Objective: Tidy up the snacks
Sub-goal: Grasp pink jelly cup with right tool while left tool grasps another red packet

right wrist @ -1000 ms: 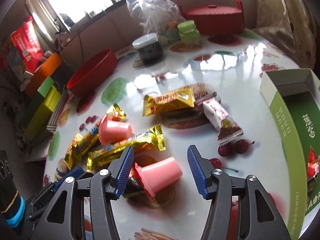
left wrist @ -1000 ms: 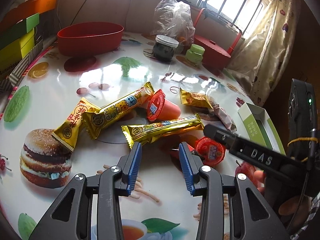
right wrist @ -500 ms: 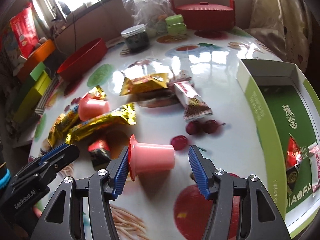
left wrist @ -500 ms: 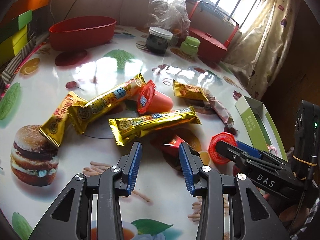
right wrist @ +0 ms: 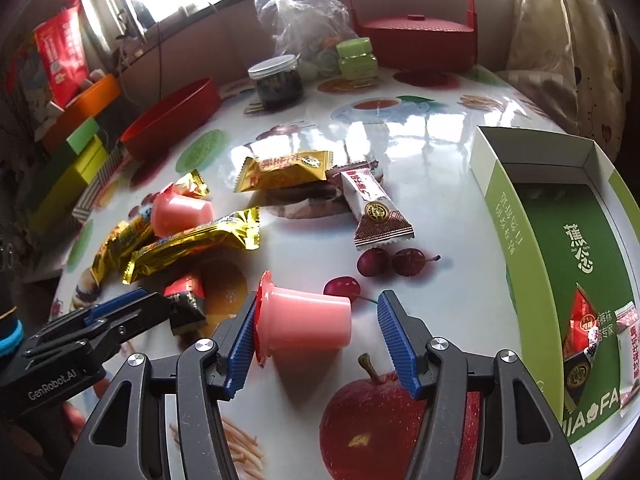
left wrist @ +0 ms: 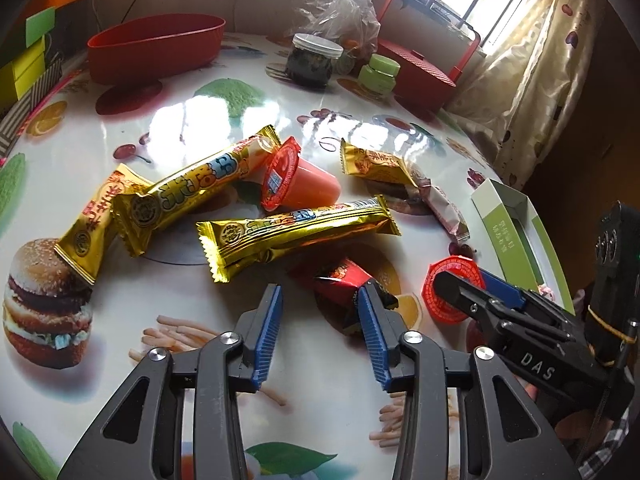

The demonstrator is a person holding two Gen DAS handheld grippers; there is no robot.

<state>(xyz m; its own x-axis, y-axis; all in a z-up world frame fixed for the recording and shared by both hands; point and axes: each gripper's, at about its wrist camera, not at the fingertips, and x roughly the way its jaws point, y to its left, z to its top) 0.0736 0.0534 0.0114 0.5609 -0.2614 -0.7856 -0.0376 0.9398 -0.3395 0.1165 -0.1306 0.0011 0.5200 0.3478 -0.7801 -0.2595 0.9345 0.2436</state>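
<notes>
The right gripper (right wrist: 316,338) has its blue-padded jaws wide apart around a pink jelly cup (right wrist: 306,322) that lies on its side between them. The cup's red foil lid touches the left pad, while a clear gap separates its base from the right pad, so the cup is not clamped; whether it rests on the table (right wrist: 432,160) or is lifted off it cannot be told. To the right stands the open green box (right wrist: 516,224), with a red packet (right wrist: 582,320) and other wrapped snacks lying in its near end.

The left gripper (left wrist: 320,328) hovers low over the table with its jaws parted and nothing between them. A small red and black packet (left wrist: 344,280) lies just beyond its right finger, partly hidden behind the tip. Further out on the table lie the remaining snacks: a long gold bar (left wrist: 296,236), a second long gold bar (left wrist: 192,192) overlapping a shorter gold packet (left wrist: 92,220), a second jelly cup (left wrist: 296,180) on its side between the two long bars, another gold packet (left wrist: 372,160), and a white and brown packet (left wrist: 444,208) beside it.

At the far edge of the table sit a red bowl (left wrist: 156,52), a dark jar (left wrist: 314,60), a small green jar (left wrist: 378,74), a clear plastic bag (left wrist: 336,4) and a red basket (left wrist: 416,72)
</notes>
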